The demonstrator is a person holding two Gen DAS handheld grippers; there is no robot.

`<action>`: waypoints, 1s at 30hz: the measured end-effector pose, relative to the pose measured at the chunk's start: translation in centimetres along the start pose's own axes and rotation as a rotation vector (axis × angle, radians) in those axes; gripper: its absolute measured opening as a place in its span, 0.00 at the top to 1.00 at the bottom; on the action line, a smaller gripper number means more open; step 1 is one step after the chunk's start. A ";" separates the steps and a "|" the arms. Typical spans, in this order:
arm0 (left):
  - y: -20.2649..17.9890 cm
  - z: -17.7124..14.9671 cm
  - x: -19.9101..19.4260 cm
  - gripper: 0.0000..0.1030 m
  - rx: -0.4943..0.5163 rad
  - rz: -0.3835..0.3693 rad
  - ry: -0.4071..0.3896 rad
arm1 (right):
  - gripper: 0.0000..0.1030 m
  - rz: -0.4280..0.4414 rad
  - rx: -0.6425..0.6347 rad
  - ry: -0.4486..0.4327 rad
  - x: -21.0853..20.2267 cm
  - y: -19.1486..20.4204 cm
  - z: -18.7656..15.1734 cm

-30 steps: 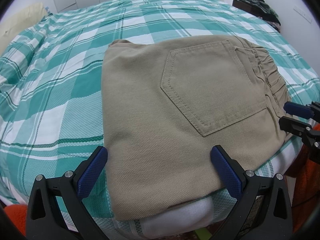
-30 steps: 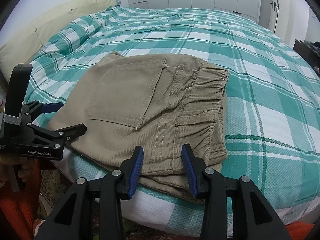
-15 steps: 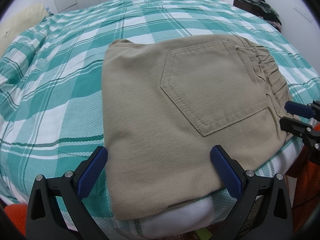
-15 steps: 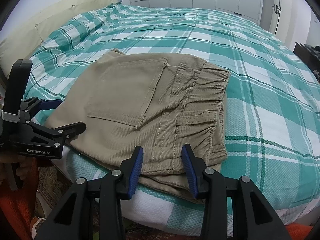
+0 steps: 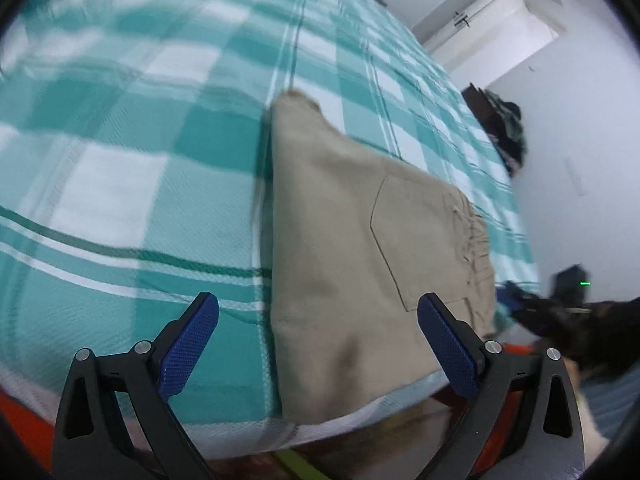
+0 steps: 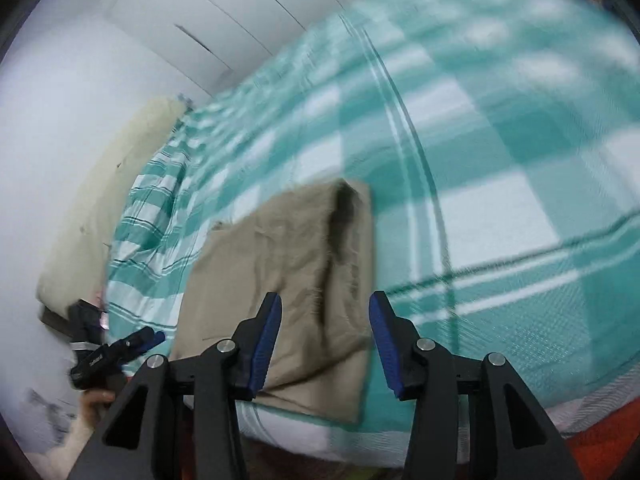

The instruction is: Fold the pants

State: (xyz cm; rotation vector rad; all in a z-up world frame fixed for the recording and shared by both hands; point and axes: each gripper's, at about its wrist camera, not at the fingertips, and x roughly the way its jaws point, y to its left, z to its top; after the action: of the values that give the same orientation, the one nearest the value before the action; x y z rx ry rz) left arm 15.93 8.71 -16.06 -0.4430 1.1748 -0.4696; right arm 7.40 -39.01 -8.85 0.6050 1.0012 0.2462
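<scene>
Folded khaki pants (image 5: 360, 240) lie flat at the near edge of the bed, back pocket up. My left gripper (image 5: 318, 304) hovers over the pants' near left corner with its jaws wide and closing slightly; the pads touch nothing. The right gripper (image 5: 520, 308) shows blurred at the pants' right side. In the right wrist view the pants (image 6: 288, 260) lie ahead, waistband side nearest. My right gripper (image 6: 324, 304) hangs over their near edge, jaws opening, pads off the cloth. The left gripper (image 6: 136, 340) is at the lower left, held by a hand (image 6: 96, 400).
The bed wears a teal and white plaid cover (image 5: 120, 180). A cream pillow (image 6: 100, 220) lies at its head, below white wardrobe doors (image 6: 240, 20). Dark clothes (image 5: 508, 128) are heaped by the far wall. Orange cloth (image 6: 600, 440) shows below the bed edge.
Both views have rolled and swung sideways with motion blur. The right jaws stand wider than before. The pants lie folded in the same place.
</scene>
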 end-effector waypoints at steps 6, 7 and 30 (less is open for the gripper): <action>-1.1 0.6 4.3 0.09 0.013 -0.090 0.105 | 0.50 0.040 -0.007 0.159 4.1 -0.5 1.7; -1.6 0.8 5.0 0.09 0.025 -0.078 0.114 | 0.45 0.038 -0.001 0.172 4.8 -0.5 2.1; -9.9 16.7 -1.7 0.72 0.301 0.202 -0.233 | 0.72 -0.022 -0.473 -0.057 6.2 17.2 15.9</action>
State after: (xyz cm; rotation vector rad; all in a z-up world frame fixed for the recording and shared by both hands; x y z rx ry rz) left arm 30.02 2.98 -3.80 -0.1124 0.8947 -0.3995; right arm 25.46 -27.92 2.97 0.1689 0.8543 0.4290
